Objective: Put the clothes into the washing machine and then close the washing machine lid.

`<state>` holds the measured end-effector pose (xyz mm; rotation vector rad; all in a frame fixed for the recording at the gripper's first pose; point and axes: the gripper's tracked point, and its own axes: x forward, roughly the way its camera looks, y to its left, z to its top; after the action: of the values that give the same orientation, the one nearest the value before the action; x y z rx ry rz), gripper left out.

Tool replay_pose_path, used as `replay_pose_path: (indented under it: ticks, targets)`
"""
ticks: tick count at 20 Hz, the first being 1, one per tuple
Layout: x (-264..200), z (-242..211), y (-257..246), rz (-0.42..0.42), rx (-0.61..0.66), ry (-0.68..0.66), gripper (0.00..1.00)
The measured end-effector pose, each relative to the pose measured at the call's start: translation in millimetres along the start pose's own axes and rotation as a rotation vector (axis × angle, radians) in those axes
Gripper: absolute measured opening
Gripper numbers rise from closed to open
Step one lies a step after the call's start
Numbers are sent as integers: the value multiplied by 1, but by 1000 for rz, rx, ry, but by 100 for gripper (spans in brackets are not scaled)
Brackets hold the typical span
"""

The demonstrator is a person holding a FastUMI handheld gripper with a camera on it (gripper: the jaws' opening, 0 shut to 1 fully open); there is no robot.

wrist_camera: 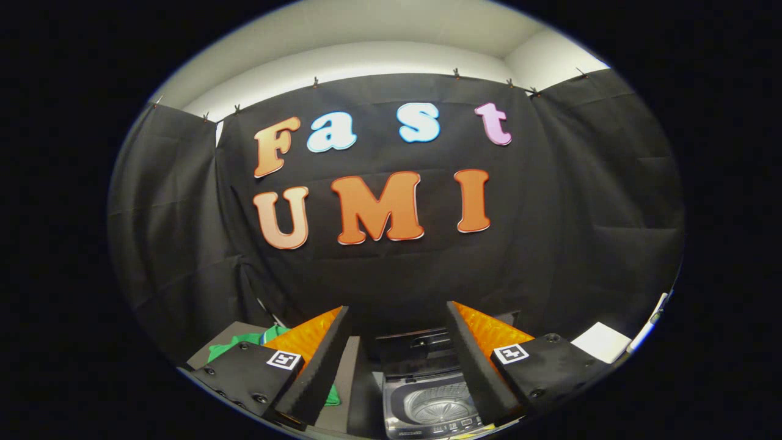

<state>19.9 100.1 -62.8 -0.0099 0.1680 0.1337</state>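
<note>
My gripper (397, 342) is spread and holds nothing, the open washer (427, 403) lies below between my fingers, and the green clothes (244, 342) lie left of them.

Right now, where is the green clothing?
In the gripper view, the green clothing lies on a grey surface beside the open washing machine, partly behind one finger of the open, empty hand-held gripper.

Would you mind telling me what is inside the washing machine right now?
The washing machine, between the open claw fingers, shows a bare metal drum. No clothes visible; the right finger covers its edge. A green garment lies outside.
</note>
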Motion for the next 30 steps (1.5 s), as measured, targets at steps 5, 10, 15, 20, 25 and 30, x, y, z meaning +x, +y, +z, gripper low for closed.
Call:
replay_pose_path:
  ticks: [5, 10, 15, 20, 25, 30]
  targets:
    - [15, -42, 77, 146, 12, 109, 99]
    - [19, -88, 141, 275, -8, 218, 99]
    - [21, -130, 178, 334, -29, 316, 99]
    - [26, -158, 197, 361, -28, 380, 99]
    - [32, -184, 204, 361, -19, 445, 99]
    - [37, -214, 210, 356, -61, 497, 99]
